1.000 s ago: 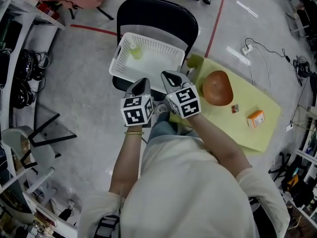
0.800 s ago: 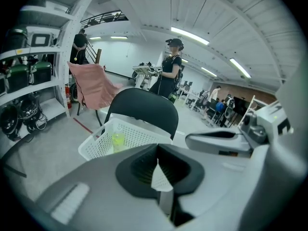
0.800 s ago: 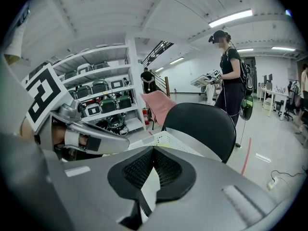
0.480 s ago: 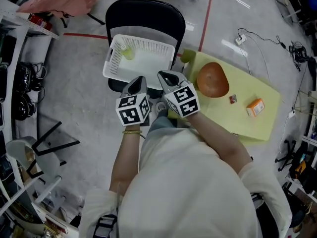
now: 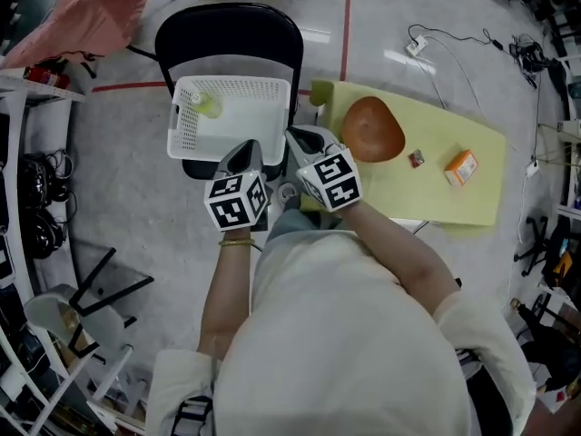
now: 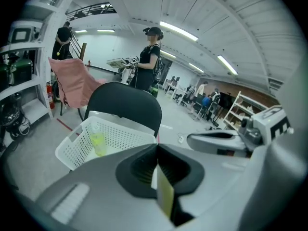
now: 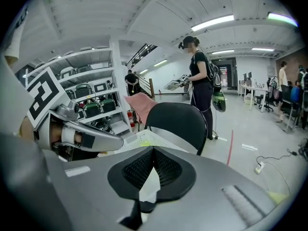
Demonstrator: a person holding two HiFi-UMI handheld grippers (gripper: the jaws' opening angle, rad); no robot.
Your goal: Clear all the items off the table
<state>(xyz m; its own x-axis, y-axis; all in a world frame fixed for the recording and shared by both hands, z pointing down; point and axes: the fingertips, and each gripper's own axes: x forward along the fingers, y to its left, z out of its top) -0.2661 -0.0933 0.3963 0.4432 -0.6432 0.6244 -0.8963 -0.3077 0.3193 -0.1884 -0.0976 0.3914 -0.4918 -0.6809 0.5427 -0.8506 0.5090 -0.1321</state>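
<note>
Basket [image 5: 184, 127] hides the seat of the chair [image 5: 227, 30]

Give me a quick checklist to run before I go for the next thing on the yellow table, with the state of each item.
1. Left gripper free: ok, jaws together, nothing between them.
2. Right gripper free: ok, jaws together, nothing held.
3. Jaws opened for a pick: not ok, both are shut.
4. Yellow table cleared: not ok; the brown bowl, a small dark object and the orange box lie on it.
5. Room in the white basket on the chair: ok, it holds only a yellow-green bottle.
</note>
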